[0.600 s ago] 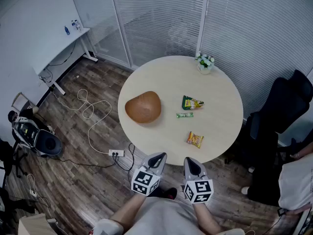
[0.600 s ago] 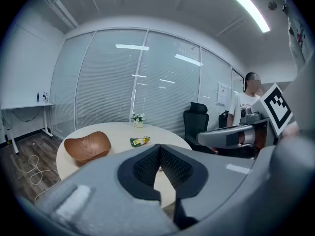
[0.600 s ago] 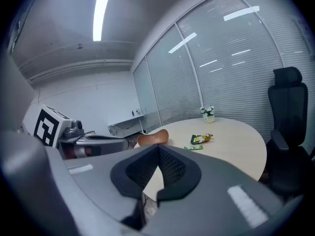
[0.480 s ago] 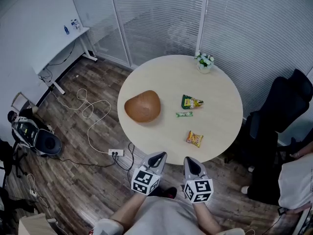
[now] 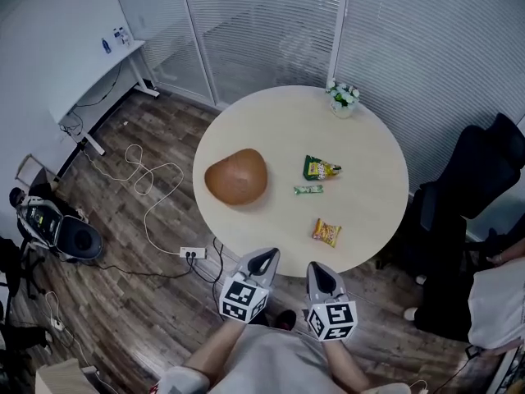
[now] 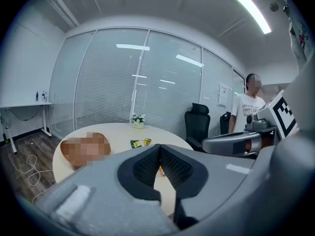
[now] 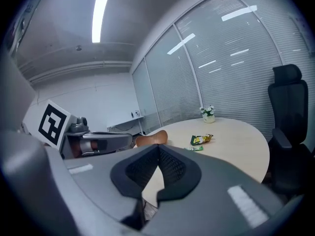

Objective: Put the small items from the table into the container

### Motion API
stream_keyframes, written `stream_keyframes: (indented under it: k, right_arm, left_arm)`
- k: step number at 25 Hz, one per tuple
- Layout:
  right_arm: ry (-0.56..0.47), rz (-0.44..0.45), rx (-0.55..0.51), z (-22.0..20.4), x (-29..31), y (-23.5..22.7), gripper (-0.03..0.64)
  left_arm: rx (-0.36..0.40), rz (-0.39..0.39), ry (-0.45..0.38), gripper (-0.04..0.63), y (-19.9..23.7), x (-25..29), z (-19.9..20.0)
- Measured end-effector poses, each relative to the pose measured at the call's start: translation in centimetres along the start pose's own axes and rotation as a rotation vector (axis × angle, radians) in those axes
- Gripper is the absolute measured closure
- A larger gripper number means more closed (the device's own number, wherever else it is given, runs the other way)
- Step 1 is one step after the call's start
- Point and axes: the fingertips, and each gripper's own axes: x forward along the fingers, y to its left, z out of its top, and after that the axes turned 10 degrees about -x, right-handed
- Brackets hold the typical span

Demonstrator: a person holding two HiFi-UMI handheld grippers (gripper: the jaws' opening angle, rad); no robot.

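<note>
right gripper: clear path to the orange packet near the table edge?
Probably yes. The orange packet lies alone near the table edge, just ahead of the right gripper, nothing between. Its fingers are shut, so they must open first.

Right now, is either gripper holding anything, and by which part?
Nothing is held. The left gripper and the right gripper are both shut and empty.

Counter (image 5: 369, 138): pale wood-look laminate, matt, smooth. Container (image 5: 236, 176): brown, smooth, dull sheen. Green packet (image 5: 320, 168), orange packet (image 5: 326, 233), small green wrapper (image 5: 309, 190): glossy crinkled film. Floor (image 5: 139, 302): dark wood planks. Left gripper (image 6: 159, 147), right gripper (image 7: 158, 147): matt grey plastic, black textured pads (image 6: 177, 166).
</note>
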Motion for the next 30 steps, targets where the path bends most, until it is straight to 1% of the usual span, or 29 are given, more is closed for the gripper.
stream_keyframes:
  k: [5, 8, 10, 13, 16, 19, 21, 24, 27, 30]
  right_arm:
    - [0.037, -0.046, 0.027, -0.7, 3.2, -2.1, 0.615]
    - [0.062, -0.087, 0.005, -1.3, 6.0, -4.1, 0.614]
    - [0.081, -0.117, 0.01, -1.6, 8.2, -5.3, 0.614]
    - [0.116, -0.191, 0.041, -1.8, 10.5, -6.5, 0.614]
    - [0.138, -0.273, 0.06, -1.8, 12.0, -7.6, 0.614]
    - [0.154, -0.343, 0.078, -2.3, 13.5, -8.9, 0.614]
    - [0.175, -0.386, 0.093, -3.2, 14.0, -9.7, 0.614]
    - [0.221, -0.448, 0.105, -5.0, 14.0, -11.0, 0.614]
    - [0.288, -0.498, 0.116, -7.4, 13.7, -12.1, 0.586]
    - [0.345, -0.546, 0.135, -9.9, 13.4, -13.7, 0.539]
  left_arm:
    - [0.0, -0.03, 0.027, 0.598, 2.5, 3.5, 0.7]
    - [0.03, -0.066, 0.054, 0.6, 4.2, 6.7, 1.1]
    - [0.052, -0.095, 0.073, 0.6, 5.7, 8.9, 1.7]
    - [0.076, -0.162, 0.104, 0.6, 7.5, 11.2, 2.6]
    - [0.117, -0.238, 0.126, 0.598, 8.6, 12.9, 3.4]
    - [0.142, -0.301, 0.15, 0.598, 9.5, 14.6, 3.8]
    - [0.14, -0.333, 0.169, 0.6, 10.2, 15.6, 3.6]
    - [0.117, -0.378, 0.204, 0.6, 10.5, 16.9, 2.8]
    - [0.096, -0.406, 0.242, 0.598, 10.5, 18.0, 1.9]
    - [0.079, -0.424, 0.265, 0.598, 10.3, 19.0, 1.6]
